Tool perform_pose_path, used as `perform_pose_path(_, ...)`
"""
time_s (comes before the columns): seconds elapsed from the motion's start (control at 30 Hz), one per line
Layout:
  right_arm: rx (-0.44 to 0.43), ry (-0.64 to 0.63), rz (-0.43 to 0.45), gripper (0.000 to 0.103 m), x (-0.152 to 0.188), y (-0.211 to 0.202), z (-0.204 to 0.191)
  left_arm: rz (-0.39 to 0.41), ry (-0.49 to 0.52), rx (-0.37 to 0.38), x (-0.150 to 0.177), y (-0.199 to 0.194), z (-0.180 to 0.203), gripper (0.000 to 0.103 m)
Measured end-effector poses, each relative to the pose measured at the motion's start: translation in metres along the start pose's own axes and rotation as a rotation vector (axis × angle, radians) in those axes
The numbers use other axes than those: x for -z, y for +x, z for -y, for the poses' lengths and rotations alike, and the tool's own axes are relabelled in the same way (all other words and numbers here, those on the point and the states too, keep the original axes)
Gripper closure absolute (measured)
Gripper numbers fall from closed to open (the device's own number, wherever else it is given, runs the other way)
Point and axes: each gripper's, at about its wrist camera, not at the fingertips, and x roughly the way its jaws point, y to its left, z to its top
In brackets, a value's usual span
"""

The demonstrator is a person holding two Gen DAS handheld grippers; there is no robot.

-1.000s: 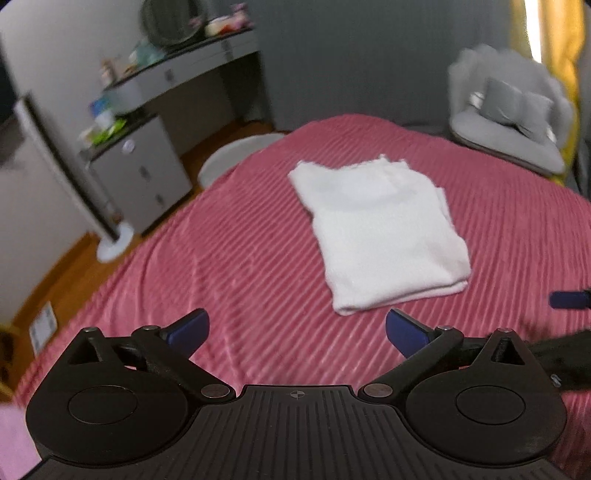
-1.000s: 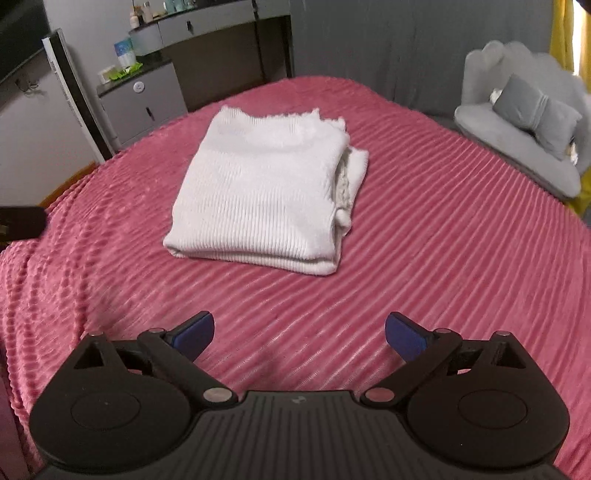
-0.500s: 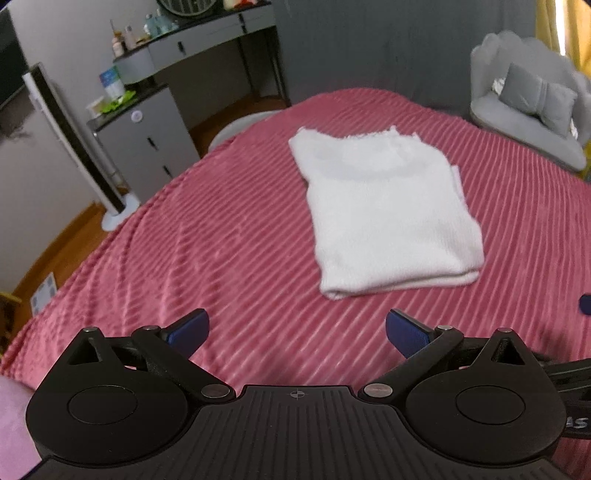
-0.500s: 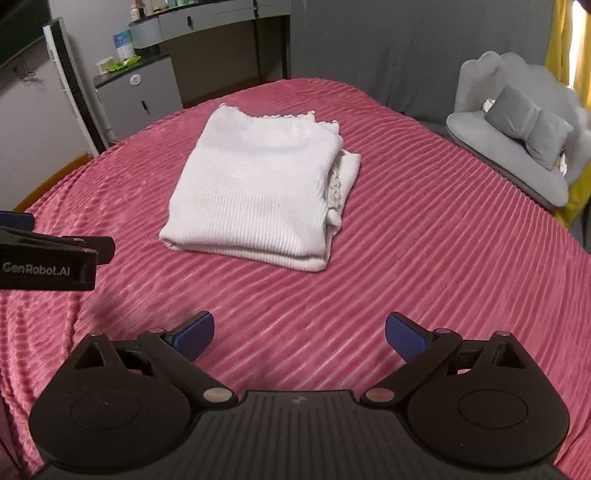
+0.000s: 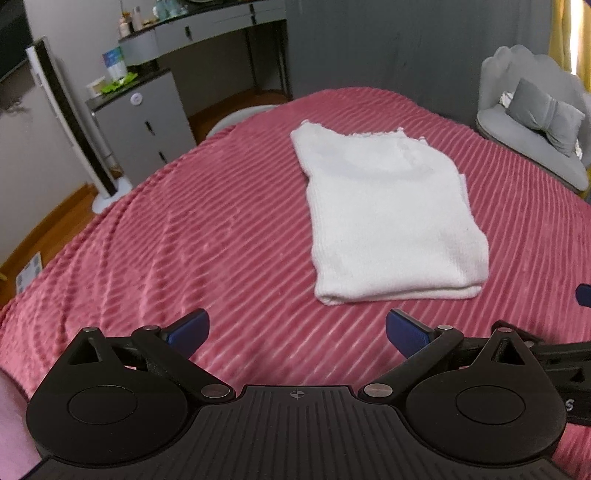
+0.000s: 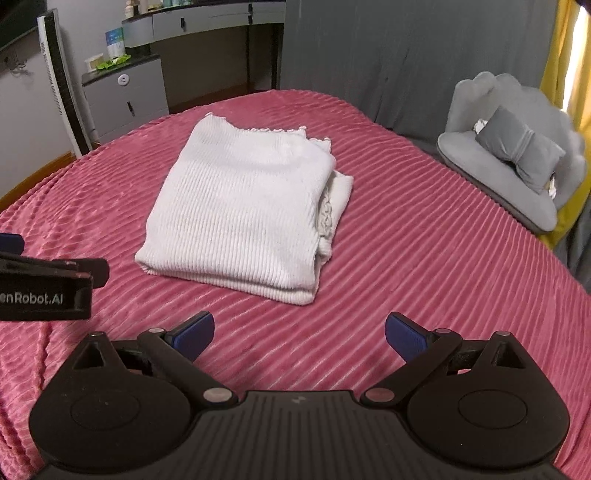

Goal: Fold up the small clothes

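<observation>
I see a pink ribbed bed (image 5: 207, 236) filling the room's middle. At ten o'clock stand a grey cabinet (image 5: 144, 122) and desk (image 5: 207, 22); at two o'clock a grey chair (image 6: 509, 162), beside a yellow curtain (image 6: 561, 55) letting daylight in.

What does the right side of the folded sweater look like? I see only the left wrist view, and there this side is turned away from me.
Observer: In the right wrist view, the sweater shows open layers on that side. An inner layer with scalloped trim sticks out past the top layer.
Operator: And is the right gripper open? I see only one blue tip of it.
Observer: Yes, it is open. Its fingers are wide apart and hold nothing. It is above the bed, short of the sweater's near edge.
</observation>
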Motion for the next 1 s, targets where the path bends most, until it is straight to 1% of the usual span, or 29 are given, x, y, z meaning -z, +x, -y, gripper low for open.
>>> perform_pose_path(0.17, -0.019, 0.015, 0.006, 0.004, -0.0019, 0.0002, 0.0000, -0.002, 0.005, -0.006, 0.0019, 0.0010, -0.0022, 0.000)
perform_pose_path(0.67, -0.006, 0.000, 0.025, 0.004, -0.0024, -0.0003, -0.0006, -0.013, 0.015, -0.003, 0.0044, 0.0053, -0.0007, 0.000)
perform_pose_path(1.0, -0.031, -0.008, 0.034, 0.004, -0.0034, -0.0037, -0.0020, -0.011, 0.017, 0.002, 0.0039, 0.0048, -0.0010, 0.000)
